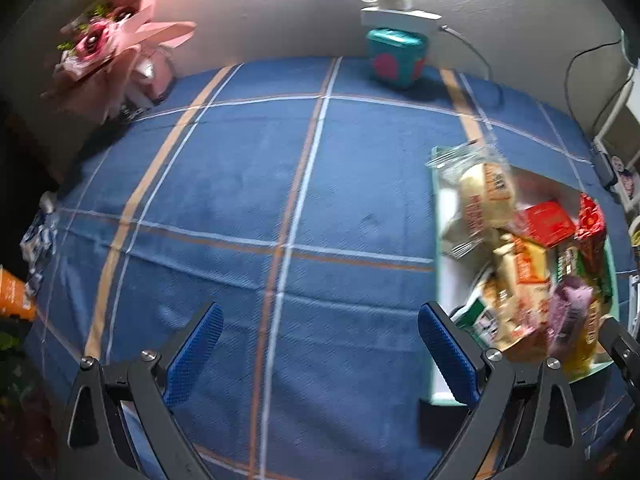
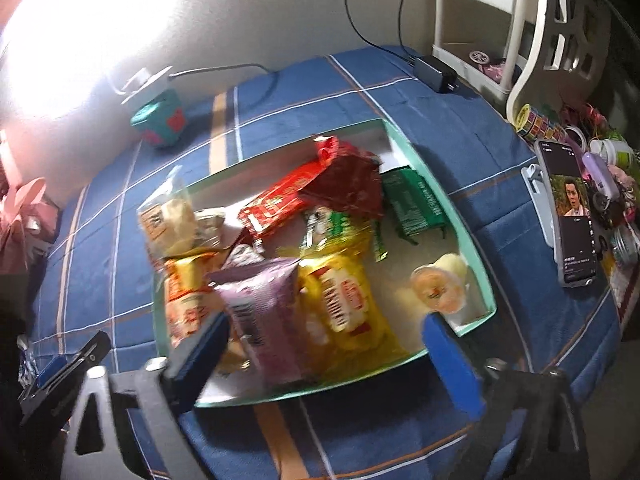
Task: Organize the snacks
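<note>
Left gripper (image 1: 318, 350) wide open, empty, over blue checked cloth (image 1: 240, 200) beside the mint tray (image 2: 448, 216). Right gripper (image 2: 328, 344) also spread wide, gripping nothing, above the tray's near edge. Purple packet (image 2: 264, 312) nearest, yellow packet (image 2: 344, 304) alongside, red packets (image 2: 320, 188) farther back. Beyond the tray, teal box (image 2: 160, 120) by the wall.

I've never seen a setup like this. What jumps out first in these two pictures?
The eye goes first to the mint-green box crammed with bright snack packets, lying on a blue checked tablecloth; a purple packet and a yellow packet sit nearest the right tongs, which are open above them. Next comes the teal tin by the back wall, and a lit phone propped to the right of the box.
</note>
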Action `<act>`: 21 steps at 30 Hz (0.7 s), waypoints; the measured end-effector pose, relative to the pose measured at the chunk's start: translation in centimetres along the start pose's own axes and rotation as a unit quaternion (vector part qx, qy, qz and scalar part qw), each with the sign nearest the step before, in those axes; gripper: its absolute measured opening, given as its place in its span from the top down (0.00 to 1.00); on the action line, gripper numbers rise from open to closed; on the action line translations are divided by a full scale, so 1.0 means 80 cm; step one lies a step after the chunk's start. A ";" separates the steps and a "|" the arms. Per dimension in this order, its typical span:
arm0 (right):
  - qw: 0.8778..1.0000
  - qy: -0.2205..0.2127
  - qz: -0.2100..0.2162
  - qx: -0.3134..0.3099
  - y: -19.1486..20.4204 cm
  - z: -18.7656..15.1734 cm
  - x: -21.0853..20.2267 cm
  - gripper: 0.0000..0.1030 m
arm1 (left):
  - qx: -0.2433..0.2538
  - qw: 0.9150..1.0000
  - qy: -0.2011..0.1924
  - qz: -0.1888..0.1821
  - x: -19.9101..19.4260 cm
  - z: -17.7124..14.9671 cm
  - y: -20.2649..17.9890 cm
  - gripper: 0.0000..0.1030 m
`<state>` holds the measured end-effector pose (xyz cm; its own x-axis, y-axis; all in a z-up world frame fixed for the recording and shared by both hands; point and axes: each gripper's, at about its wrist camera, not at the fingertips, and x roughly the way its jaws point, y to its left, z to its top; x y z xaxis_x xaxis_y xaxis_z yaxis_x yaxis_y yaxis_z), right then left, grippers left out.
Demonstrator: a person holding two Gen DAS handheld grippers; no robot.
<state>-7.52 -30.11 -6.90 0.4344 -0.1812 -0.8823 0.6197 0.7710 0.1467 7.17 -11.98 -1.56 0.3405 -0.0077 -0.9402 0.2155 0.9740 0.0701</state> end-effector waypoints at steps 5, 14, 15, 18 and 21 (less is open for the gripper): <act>1.000 0.000 0.018 -0.017 0.023 -0.025 -0.010 0.00 | 0.003 1.000 0.007 0.018 -0.005 -0.014 0.013 0.05; 0.999 -0.007 0.033 -0.041 0.048 -0.061 -0.036 0.00 | 0.003 1.000 -0.008 0.016 -0.033 -0.040 0.036 0.05; 0.998 -0.009 0.033 -0.045 0.050 -0.064 -0.037 0.00 | 0.004 1.000 -0.009 0.015 -0.037 -0.043 0.037 0.05; 0.998 -0.016 0.033 -0.057 0.057 -0.075 -0.044 0.00 | 0.011 1.000 -0.008 0.019 -0.043 -0.053 0.040 0.05; 0.997 -0.022 0.033 -0.065 0.061 -0.082 -0.050 0.00 | 0.019 0.999 -0.005 0.028 -0.045 -0.062 0.042 0.05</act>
<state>-10.52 -21.59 -5.60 0.5022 -0.1515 -0.8514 0.4999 0.8542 0.1428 2.14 -7.52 0.44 0.3621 0.0440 -0.9311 0.2306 0.9636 0.1352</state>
